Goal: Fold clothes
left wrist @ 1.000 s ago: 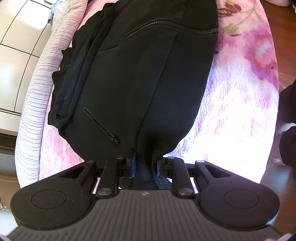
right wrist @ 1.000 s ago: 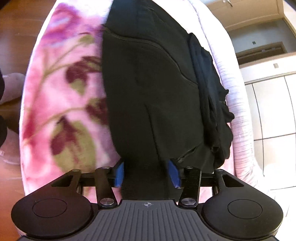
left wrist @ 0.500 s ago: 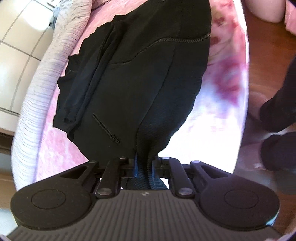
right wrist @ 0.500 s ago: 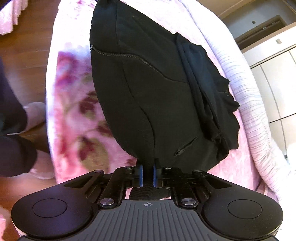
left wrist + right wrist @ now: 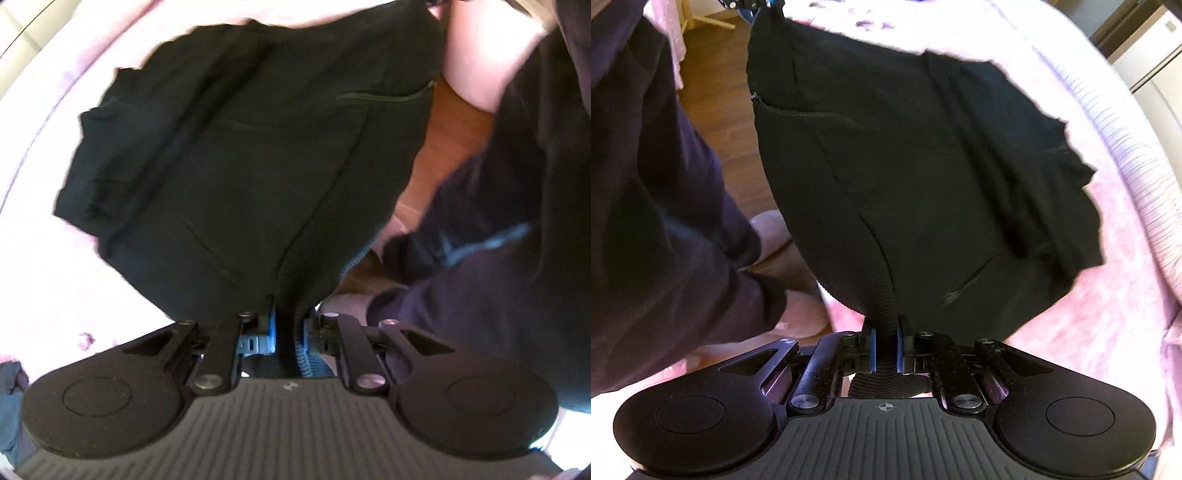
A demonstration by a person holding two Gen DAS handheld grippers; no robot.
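- The room is a bedroom with a brown wooden floor (image 5: 713, 92) and pale cupboard doors at the edge of view; below me lies a bed under a fluffy pink floral blanket (image 5: 1108, 295), with a ribbed white quilt (image 5: 1126, 129) along its far side.
- The task's thing is a black knitted zip-up jacket (image 5: 240, 166). Its ribbed hem hangs from both of my grippers, while its far part, with a bunched sleeve, rests on the blanket.
- My left gripper (image 5: 286, 328) is clamped on the ribbed hem next to the front zip; the blue pads press the fabric from both sides.
- My right gripper (image 5: 884, 350) is clamped tight on the other corner of the hem, a narrow band of rib squeezed between its pads.
- My dark trouser legs (image 5: 665, 221) and pale slippers stand beside the bed, close to the hanging cloth.
- I judge the step in hand to be lifting the hem to begin a fold, with the fold itself not yet made.
- The next move, I think, calls for carrying both corners evenly over the jacket's far part, keeping the hem taut and level so the sleeve does not drag out.
- No containers are in view, so nothing is stored in any.
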